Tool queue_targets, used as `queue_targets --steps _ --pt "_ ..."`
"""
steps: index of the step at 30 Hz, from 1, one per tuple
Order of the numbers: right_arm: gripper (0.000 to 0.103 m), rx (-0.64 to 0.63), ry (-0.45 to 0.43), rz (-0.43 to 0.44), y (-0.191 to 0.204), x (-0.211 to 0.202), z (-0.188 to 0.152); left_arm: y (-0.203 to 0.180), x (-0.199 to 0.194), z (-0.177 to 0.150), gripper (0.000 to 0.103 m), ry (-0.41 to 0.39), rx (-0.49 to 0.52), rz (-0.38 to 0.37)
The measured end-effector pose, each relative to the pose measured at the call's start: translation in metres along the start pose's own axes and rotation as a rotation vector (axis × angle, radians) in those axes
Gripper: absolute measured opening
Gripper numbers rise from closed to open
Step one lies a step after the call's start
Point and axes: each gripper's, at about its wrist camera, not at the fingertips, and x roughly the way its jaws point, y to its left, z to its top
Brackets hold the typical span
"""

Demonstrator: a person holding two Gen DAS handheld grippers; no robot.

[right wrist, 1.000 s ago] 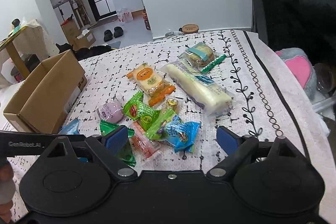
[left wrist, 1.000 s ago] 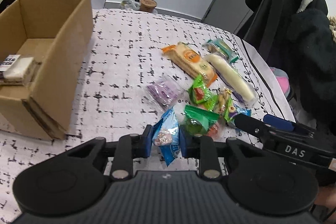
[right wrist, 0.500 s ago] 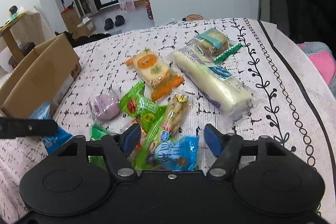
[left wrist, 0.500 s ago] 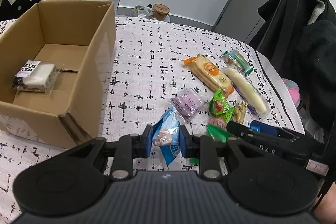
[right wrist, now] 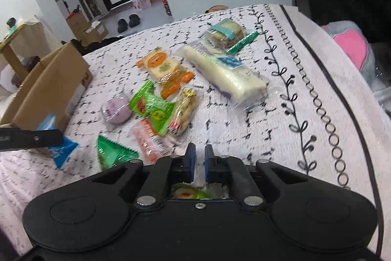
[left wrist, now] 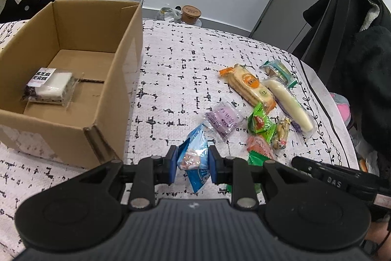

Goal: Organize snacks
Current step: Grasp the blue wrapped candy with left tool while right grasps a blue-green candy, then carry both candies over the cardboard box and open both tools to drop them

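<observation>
- The left gripper (left wrist: pixel 192 164) was clamped on a blue packet (left wrist: pixel 195 158), its two blue pads pressing the packet's sides, lifted off the cloth (left wrist: pixel 185 60).
- From the right wrist view the same blue packet (right wrist: pixel 59 146) showed beside the box's near corner, under the left gripper's dark finger (right wrist: pixel 31 138).
- The box (left wrist: pixel 117 80) stood open on the cloth at the left, just beside the held packet.
- One white packet (left wrist: pixel 50 86) with a dark label lay flat on the box floor.
- The right gripper (right wrist: pixel 200 158) had its pads drawn almost together with only a thin slit between them; a green-and-yellow wrapper (right wrist: pixel 188 193) showed behind the pads, down in the gripper's throat, but whether the pads pinched it I cannot tell.
- The rest of the snacks lay loose on the cloth to the right of the box.
- A purple bun (left wrist: pixel 223 119) lay nearest the blue packet.
- An orange cracker pack (left wrist: pixel 249 86) lay farther back, with a long white roll (left wrist: pixel 288 103) just beside it.
- A teal cookie pack (left wrist: pixel 277 69) touched the roll's far end.
- Green packets (left wrist: pixel 260 122), a pink packet (left wrist: pixel 259 147) and a peanut pack (left wrist: pixel 282 133) clustered together between the bun and the roll.
- A dark coat (left wrist: pixel 361 53) hung past the cloth's right edge.
</observation>
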Motion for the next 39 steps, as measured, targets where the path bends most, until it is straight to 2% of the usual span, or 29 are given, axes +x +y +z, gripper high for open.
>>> queue_targets --steps 3,4,5,6,7,8,14,18,19,20,23,39 --pt "0.011 -0.008 0.014 0.017 0.006 -0.007 -0.002 0.002 0.000 -0.001 0.025 0.003 -0.004 0.001" --pt "0.015 -0.011 0.001 0.027 0.007 -0.012 -0.003 0.002 0.000 -0.001 0.025 0.002 -0.005 0.001" --pt "0.032 -0.015 -0.003 0.031 0.008 -0.016 -0.004 0.003 0.000 -0.001 0.025 0.002 -0.006 0.001" --pt "0.043 -0.023 -0.006 0.019 0.010 -0.019 -0.005 0.004 -0.001 -0.001 0.025 0.001 -0.009 0.000" --pt "0.060 -0.035 -0.016 0.003 0.012 -0.021 -0.007 0.005 -0.001 -0.002 0.025 0.000 -0.010 0.001" --pt "0.061 -0.047 -0.018 -0.007 0.014 -0.023 -0.008 0.005 -0.001 -0.002 0.025 0.001 -0.011 0.001" --pt "0.061 -0.070 0.028 0.001 0.024 -0.016 -0.017 0.007 -0.001 -0.002 0.025 0.001 -0.019 0.000" --pt "0.061 -0.092 0.070 -0.027 0.032 -0.003 -0.023 0.009 -0.002 -0.003 0.025 0.001 -0.024 0.001" --pt "0.054 -0.113 0.075 -0.050 0.035 -0.001 -0.024 0.010 -0.003 -0.003 0.025 0.000 -0.025 0.003" --pt "0.034 -0.134 0.085 -0.070 0.038 0.000 -0.024 0.010 -0.004 -0.002 0.025 0.000 -0.026 0.005" --pt "0.028 -0.114 0.101 -0.056 0.038 -0.001 -0.018 0.010 -0.007 -0.002 0.025 -0.002 -0.026 0.002" --pt "0.027 -0.157 -0.058 -0.004 0.072 -0.033 0.016 -0.001 -0.047 0.022 0.025 -0.103 0.006 -0.042"
